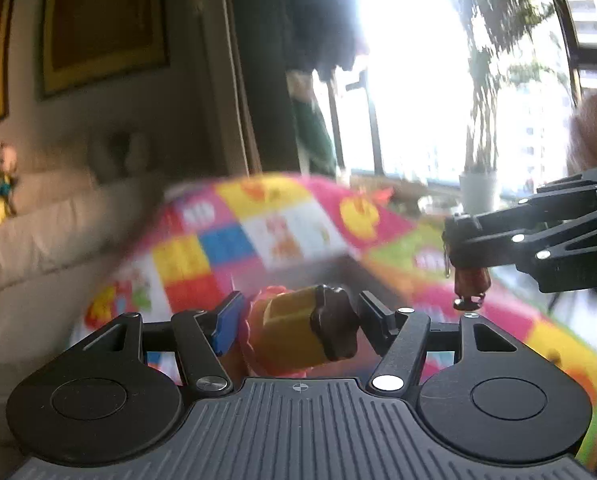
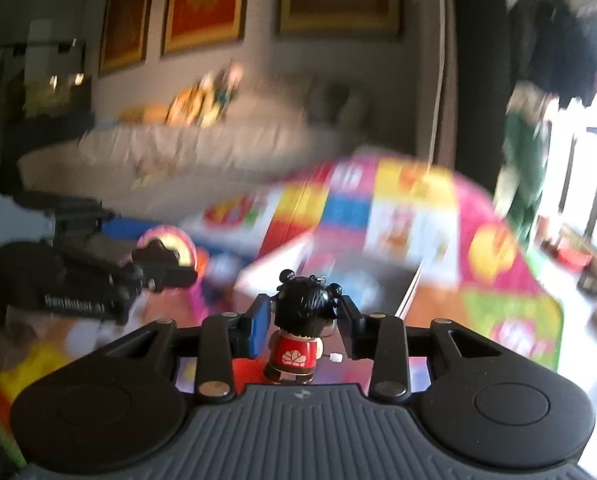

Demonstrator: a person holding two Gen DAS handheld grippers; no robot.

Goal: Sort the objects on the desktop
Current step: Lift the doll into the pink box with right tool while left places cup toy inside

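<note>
Left wrist view: the left gripper [image 1: 300, 316] clamps a yellow toy figure [image 1: 298, 330] sideways at lower centre. The right gripper [image 2: 304, 322] pinches a black-haired doll [image 2: 298, 332] upright by its head, both likely lifted for sorting.

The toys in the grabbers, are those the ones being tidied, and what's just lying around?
Being tidied:
- yellow-and-brown toy figure, held in the left gripper
- black-haired doll in a red top, held in the right gripper

Just lying around:
- colourful play mat
- beige sofa
- small figures on the sofa back
- framed pictures
- potted plant

Blown-out window [image 1: 410, 80] glare, background motion-blurred (fisheye-warped)
</note>
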